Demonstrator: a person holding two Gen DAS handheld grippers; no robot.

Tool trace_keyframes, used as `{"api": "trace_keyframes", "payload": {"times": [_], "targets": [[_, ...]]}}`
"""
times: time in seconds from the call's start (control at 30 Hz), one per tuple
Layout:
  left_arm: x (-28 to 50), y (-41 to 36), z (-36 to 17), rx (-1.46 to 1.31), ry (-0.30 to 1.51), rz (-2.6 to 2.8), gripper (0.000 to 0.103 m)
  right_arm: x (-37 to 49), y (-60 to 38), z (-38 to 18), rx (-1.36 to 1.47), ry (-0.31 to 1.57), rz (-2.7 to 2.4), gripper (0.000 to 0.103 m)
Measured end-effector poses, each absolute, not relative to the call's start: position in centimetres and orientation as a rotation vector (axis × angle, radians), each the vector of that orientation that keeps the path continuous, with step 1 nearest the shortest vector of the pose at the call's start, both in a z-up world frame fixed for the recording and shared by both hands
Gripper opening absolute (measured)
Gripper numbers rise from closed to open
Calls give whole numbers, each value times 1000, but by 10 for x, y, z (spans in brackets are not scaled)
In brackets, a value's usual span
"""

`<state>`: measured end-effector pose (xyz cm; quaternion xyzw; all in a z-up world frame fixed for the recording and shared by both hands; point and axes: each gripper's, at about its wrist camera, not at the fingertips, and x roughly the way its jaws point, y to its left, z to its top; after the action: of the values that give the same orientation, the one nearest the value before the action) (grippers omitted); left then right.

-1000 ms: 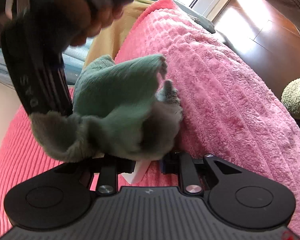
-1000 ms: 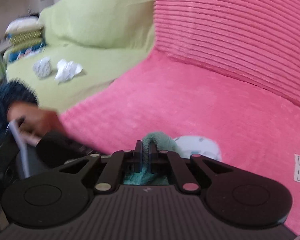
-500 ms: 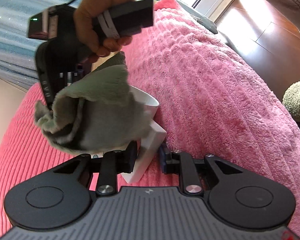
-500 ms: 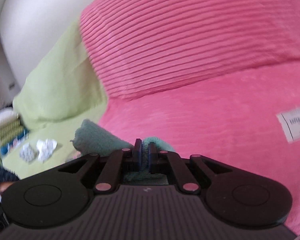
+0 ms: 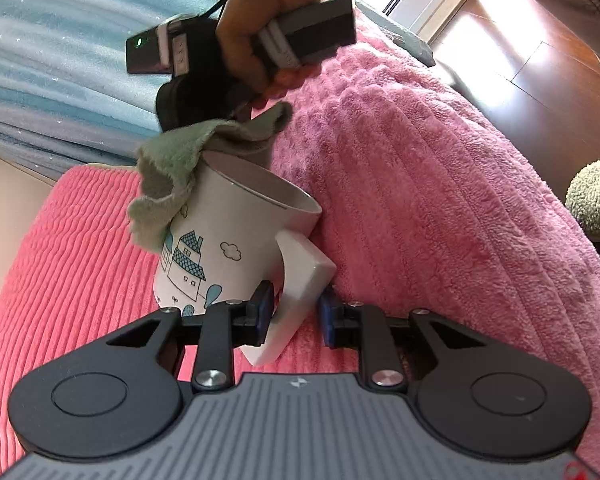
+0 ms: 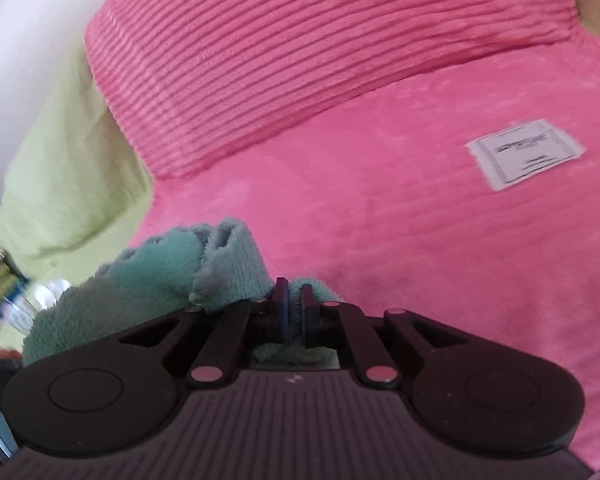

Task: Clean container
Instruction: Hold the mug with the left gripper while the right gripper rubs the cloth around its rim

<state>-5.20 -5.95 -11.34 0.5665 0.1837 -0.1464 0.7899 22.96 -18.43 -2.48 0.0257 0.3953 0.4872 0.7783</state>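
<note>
Mug [image 5: 236, 240] | handle between left claw [image 5: 294, 312] (gap one side) | right claw [image 6: 291, 308] clenches cloth [image 6: 160, 276] over rim

A pink ribbed blanket [image 6: 380, 240] covers the seat, a white label [image 6: 526, 153] lying flat on it; a matching ribbed cushion [image 6: 300, 48] rests against its far edge.

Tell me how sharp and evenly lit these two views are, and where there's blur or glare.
Left wrist view: mostly sharp, the mug and its house drawing crisp; the hand holding the other claw is slightly smeared; sun glares off the wooden floor at top right. Right wrist view: softer overall, the label unreadable, the left edge streaked, the cloth fuzzy; light even, no glare. Both bend straight lines, fisheye fashion.
</note>
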Motion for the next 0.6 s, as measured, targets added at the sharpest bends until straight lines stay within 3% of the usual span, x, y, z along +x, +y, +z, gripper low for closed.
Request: {"api": "trace_keyframes", "payload": {"times": [0.17,0.27,0.43,0.6], "targets": [[-52,-58,-111,1202,404,-314,27,201,-198,-7,-201,783,932,4],[-49,-57,-110,1179,412,-314,27,162,-209,19,-334,637,831,5],[-46,-58,-110,1168,421,-314,27,81,-210,69,-280,383,1033,5],[-47,-60,-112,1192,421,-307,27,48,-162,45,-453,334,1140,4]]}}
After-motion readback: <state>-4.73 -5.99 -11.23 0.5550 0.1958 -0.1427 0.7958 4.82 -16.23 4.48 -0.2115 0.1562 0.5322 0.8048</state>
